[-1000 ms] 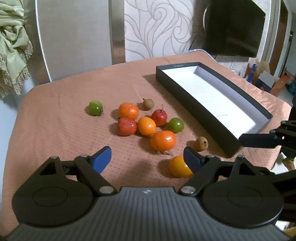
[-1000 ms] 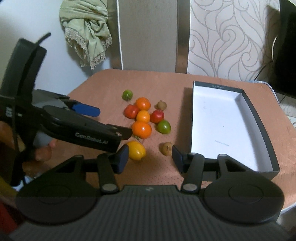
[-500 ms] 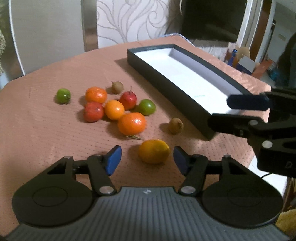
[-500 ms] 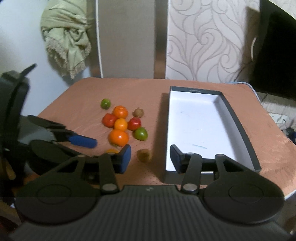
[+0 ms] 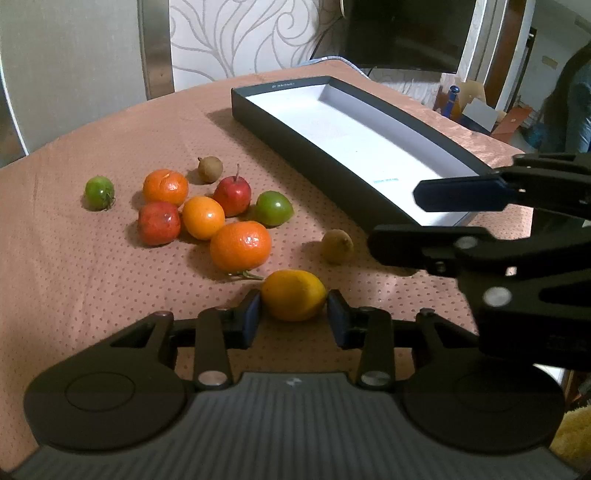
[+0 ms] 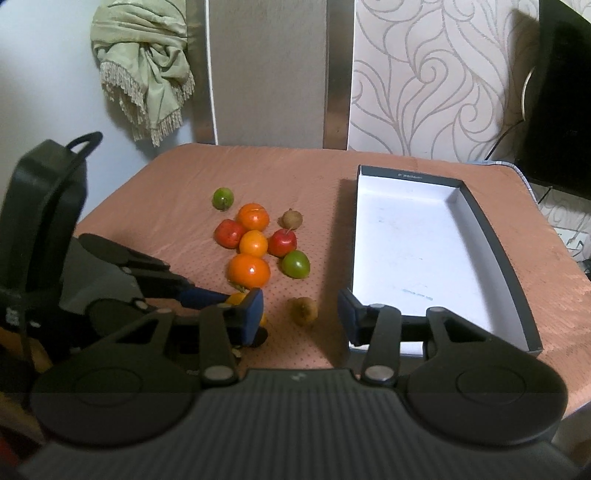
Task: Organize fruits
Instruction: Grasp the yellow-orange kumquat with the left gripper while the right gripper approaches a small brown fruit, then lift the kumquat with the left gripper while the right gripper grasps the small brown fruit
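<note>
The left gripper (image 5: 293, 314) is closing its jaws onto the yellow fruit (image 5: 293, 294) sitting bottom-center on the surface, right gripper (image 6: 301, 314) is hanging released, and honestly that round thing might be squirting out if pinched off-center.

pale green fringed cloth (image 6: 144, 70) bunched up at 11 o'clock on the wall, swirly wallpaper panel (image 6: 436, 77) at 1, dark TV screen (image 5: 402, 31) off around 2, salmon dotted tablecloth (image 5: 92, 295) underneath everything
</note>
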`<state>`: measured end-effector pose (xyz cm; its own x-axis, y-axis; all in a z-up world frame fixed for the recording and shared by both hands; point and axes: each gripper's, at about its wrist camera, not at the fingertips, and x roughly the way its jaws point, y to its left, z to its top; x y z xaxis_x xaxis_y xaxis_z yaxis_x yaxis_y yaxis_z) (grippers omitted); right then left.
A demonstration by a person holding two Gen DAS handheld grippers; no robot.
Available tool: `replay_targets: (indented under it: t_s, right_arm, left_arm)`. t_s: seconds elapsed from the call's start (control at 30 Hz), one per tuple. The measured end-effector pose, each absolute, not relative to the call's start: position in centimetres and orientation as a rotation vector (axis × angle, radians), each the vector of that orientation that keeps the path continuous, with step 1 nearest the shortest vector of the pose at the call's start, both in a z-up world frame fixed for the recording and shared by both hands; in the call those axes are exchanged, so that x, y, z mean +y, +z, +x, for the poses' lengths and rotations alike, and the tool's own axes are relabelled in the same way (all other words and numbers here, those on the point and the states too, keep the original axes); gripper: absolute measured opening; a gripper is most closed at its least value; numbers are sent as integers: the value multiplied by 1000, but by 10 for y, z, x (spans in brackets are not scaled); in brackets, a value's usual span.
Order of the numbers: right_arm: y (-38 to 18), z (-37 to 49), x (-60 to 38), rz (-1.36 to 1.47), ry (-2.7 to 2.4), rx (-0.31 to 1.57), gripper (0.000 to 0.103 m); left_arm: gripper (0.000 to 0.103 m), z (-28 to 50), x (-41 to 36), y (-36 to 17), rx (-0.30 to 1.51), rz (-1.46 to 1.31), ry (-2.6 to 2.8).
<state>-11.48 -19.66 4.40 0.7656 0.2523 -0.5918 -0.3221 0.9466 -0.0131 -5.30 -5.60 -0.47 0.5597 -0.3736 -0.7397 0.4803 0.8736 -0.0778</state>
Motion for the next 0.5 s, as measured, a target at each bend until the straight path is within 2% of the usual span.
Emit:
replay_targets:
  t_s: [0.5]
  right_arm:
    - [27,-91,-177,-117,357,666,45]
  left_arm:
    - [43,-43,-17,-1,817,145,-275]
